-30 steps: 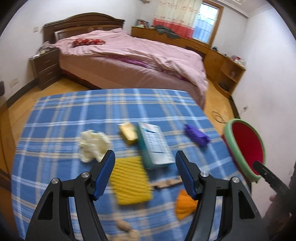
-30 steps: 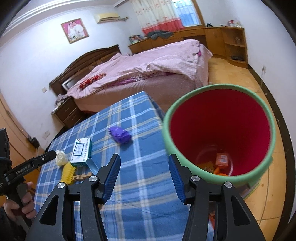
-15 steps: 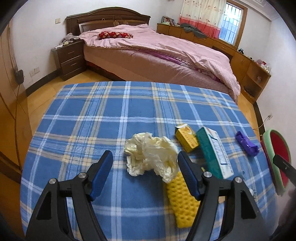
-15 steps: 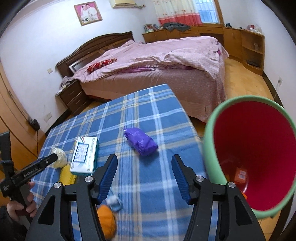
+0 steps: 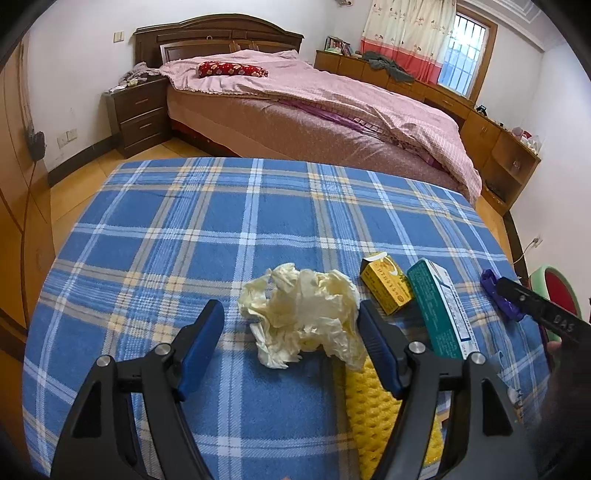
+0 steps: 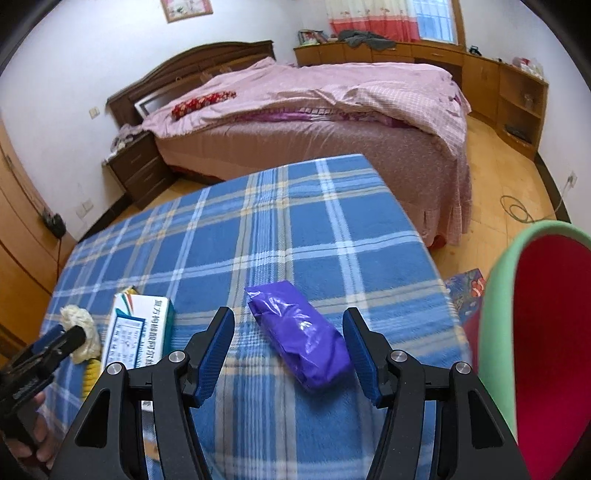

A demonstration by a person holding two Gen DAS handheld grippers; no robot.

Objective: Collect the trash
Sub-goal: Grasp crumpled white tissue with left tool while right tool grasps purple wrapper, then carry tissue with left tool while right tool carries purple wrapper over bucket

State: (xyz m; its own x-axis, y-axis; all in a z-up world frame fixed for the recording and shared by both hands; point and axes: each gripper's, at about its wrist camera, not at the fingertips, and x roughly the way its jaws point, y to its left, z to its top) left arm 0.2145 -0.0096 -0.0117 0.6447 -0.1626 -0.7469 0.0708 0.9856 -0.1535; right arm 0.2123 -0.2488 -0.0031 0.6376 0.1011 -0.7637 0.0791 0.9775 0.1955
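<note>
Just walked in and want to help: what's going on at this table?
Someone is clearing trash off the table with a pair of tongs in each hand. The left tongs are open around a crumpled tissue, not yet closed on it. The right tongs are open around a purple wrapper, also ungrasped. The bin stands off the table's right edge. A yellow box, a teal box and a yellow sponge still lie on the table.

A bed (image 5: 332,110) with a pink quilt (image 6: 332,88) and red pillow (image 5: 232,69) stands beyond the blue plaid table (image 5: 221,229). A dark nightstand (image 5: 136,114) sits beside it, curtains (image 5: 406,33) at the window.
</note>
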